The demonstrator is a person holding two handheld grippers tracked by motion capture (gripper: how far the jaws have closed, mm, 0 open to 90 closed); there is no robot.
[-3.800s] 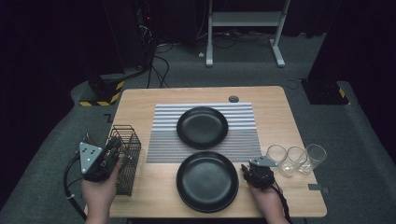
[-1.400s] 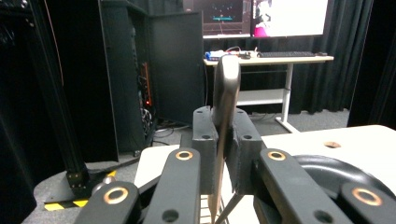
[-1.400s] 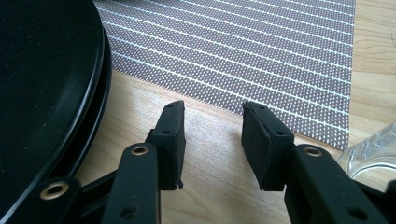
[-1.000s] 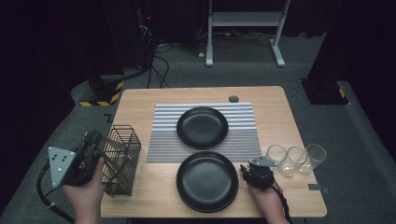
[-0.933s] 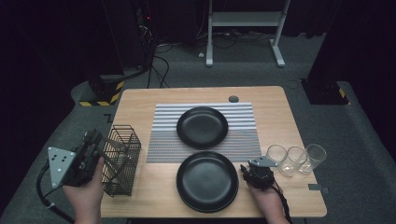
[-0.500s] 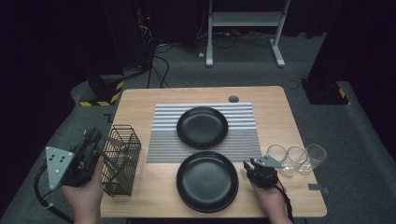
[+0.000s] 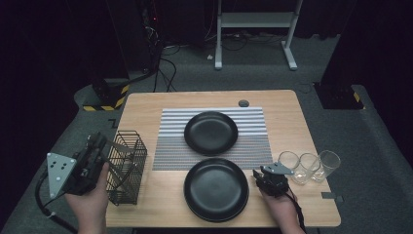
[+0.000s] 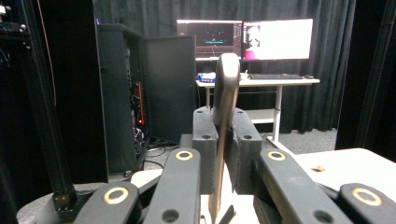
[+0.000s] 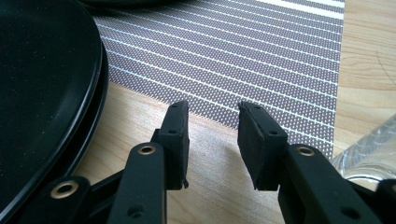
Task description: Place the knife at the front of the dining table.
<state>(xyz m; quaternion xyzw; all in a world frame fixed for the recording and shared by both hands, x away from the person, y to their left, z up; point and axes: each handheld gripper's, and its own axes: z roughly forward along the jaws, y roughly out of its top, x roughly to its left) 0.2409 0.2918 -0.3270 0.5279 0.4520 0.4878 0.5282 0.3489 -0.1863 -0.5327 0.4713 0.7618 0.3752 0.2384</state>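
Grey, flat utensil handle stands clamped in left gripper; right gripper apart, empty.

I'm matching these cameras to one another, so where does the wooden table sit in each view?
High view: the table takes up the lower middle, light wood under the striped placemat.
Left gripper view: its pale top lies at the lower right.
Right gripper view: bare wood runs along the bottom and right, beside the placemat.
Shared landmark: the placemat's stripes link the high and right gripper views.
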